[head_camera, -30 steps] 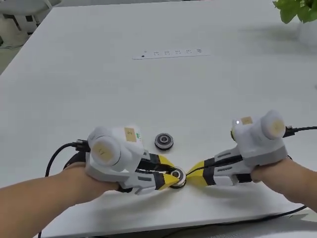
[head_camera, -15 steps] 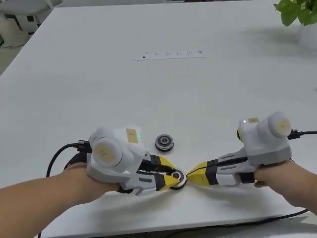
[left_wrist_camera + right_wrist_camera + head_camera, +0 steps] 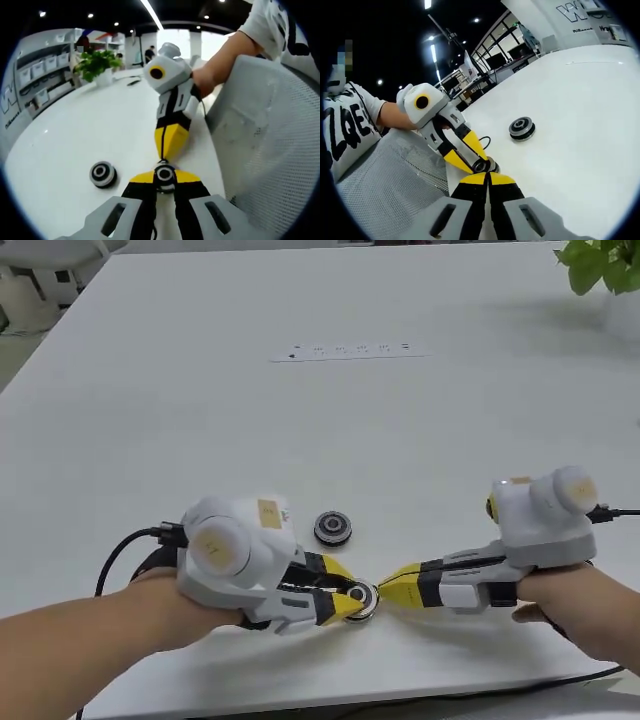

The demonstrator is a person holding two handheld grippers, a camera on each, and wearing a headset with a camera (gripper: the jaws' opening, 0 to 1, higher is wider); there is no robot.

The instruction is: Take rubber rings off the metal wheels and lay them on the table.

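A small metal wheel (image 3: 360,597) with a black rubber ring is held just above the white table (image 3: 300,430), near its front edge. My left gripper (image 3: 352,602) is shut on it, its yellow fingertips (image 3: 142,177) clamping the wheel (image 3: 164,175) from both sides. My right gripper (image 3: 381,592) comes from the right, its jaws shut and pinching the ring at the wheel's rim (image 3: 482,165). A second wheel (image 3: 332,527) with its ring on lies flat on the table just behind; it is also in the left gripper view (image 3: 103,174) and the right gripper view (image 3: 522,128).
A white strip with dark marks (image 3: 350,349) lies far back on the table. A green plant (image 3: 600,260) stands at the back right corner. Black cables (image 3: 120,555) trail from both grippers along the table's front edge. A mesh chair (image 3: 260,135) is close behind.
The right gripper's body has swung to the right and a little back, while its tips stay at the wheel. The left gripper and the loose wheel have kept their places.
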